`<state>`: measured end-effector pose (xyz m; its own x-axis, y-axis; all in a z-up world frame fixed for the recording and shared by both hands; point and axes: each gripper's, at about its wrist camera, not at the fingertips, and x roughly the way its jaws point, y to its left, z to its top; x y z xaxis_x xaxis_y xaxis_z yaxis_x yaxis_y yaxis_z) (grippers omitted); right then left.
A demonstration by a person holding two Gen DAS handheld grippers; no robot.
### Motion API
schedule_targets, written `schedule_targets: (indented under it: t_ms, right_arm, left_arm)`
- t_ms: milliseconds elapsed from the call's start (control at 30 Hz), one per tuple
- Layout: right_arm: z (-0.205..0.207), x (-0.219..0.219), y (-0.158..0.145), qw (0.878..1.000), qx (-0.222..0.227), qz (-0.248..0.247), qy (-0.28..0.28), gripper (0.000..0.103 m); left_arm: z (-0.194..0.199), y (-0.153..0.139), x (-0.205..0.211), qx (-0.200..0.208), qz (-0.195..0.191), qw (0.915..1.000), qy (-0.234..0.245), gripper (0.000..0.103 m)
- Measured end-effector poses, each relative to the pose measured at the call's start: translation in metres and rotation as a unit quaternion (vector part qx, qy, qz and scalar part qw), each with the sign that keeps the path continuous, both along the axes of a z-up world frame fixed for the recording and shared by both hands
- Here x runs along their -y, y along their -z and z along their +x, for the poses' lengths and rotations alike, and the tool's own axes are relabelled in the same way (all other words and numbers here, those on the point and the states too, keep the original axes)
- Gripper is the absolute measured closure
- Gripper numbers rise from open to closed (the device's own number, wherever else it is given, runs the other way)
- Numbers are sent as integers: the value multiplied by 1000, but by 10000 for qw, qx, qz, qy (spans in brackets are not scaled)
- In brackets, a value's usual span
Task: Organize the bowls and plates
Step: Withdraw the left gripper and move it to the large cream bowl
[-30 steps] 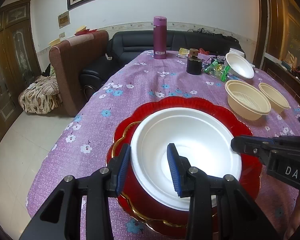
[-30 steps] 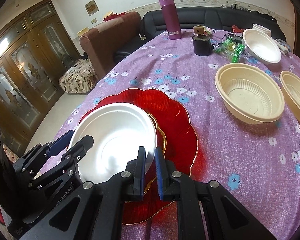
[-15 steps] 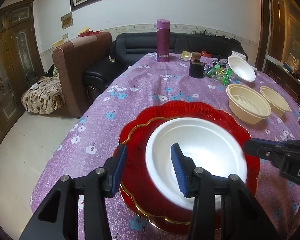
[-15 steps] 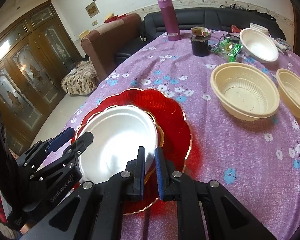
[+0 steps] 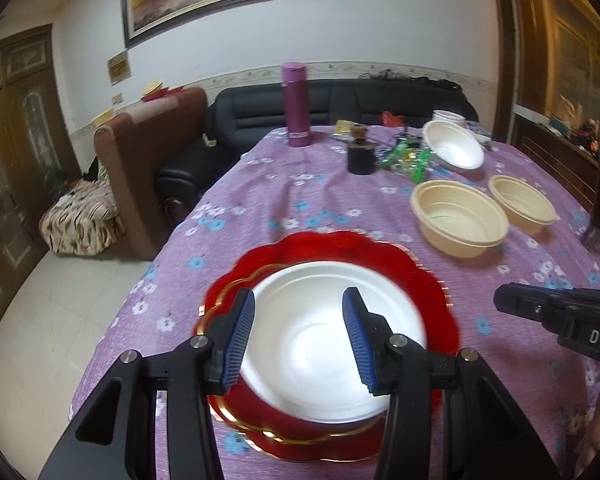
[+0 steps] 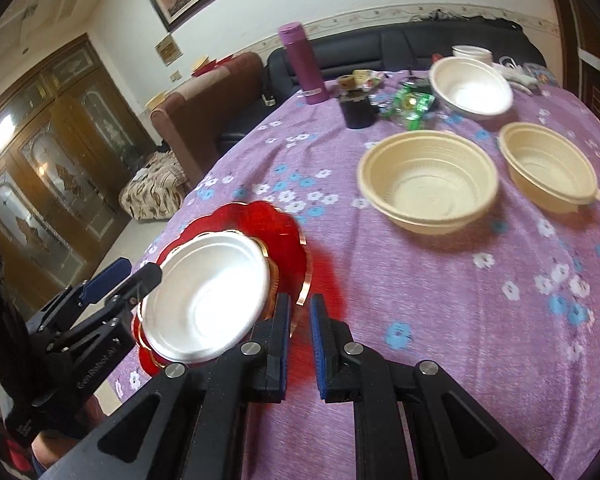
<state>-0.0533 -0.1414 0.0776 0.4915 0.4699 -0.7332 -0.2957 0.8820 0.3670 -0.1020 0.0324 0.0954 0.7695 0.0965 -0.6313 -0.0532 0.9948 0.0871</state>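
Observation:
A white foam bowl (image 5: 324, 344) sits in a red scalloped plate with a gold rim (image 5: 340, 248) on the purple flowered tablecloth. My left gripper (image 5: 299, 298) hovers over the bowl's near side, open, with its blue pads clear of the rim. From the right wrist view the same bowl (image 6: 208, 300) and plate (image 6: 284, 232) lie to the left, with the left gripper (image 6: 140, 270) at their left edge. My right gripper (image 6: 300, 300) is shut and empty, just right of the plate. It also shows as a black tip (image 5: 512, 300) in the left wrist view.
Two cream plastic bowls (image 5: 460, 216) (image 5: 524, 204) and another white bowl (image 5: 454, 148) stand at the far right. A purple flask (image 5: 296, 104), a black jar (image 5: 362, 156) and green wrappers (image 5: 408, 156) are at the back. The table's left edge drops to the floor.
Both grippers drew back and up from the white bowl. The left jaws widened off its rim, the right came away from the rim, and the bowl now rests in the red plate.

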Motion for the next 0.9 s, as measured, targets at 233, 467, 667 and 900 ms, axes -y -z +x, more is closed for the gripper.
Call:
schedule_targets:
  t_ms: [233, 467, 667, 900]
  right_arm:
    - [-10, 46, -2, 9992, 50, 173, 353, 92]
    - [-16, 96, 5, 9960, -20, 393, 797, 92]
    - [-20, 135, 11, 9925, -66, 544, 1089, 92]
    - [-29, 164, 14, 9891, -72, 747, 1266, 92]
  left_arm:
    - [5, -3, 47, -172, 61, 9987, 485, 58]
    - [19, -3, 96, -493, -63, 9937, 1004, 58]
    - [46, 5, 122, -1016, -372, 9876, 1135, 57]
    - [97, 13, 114, -1535, -1115, 9808, 452, 57]
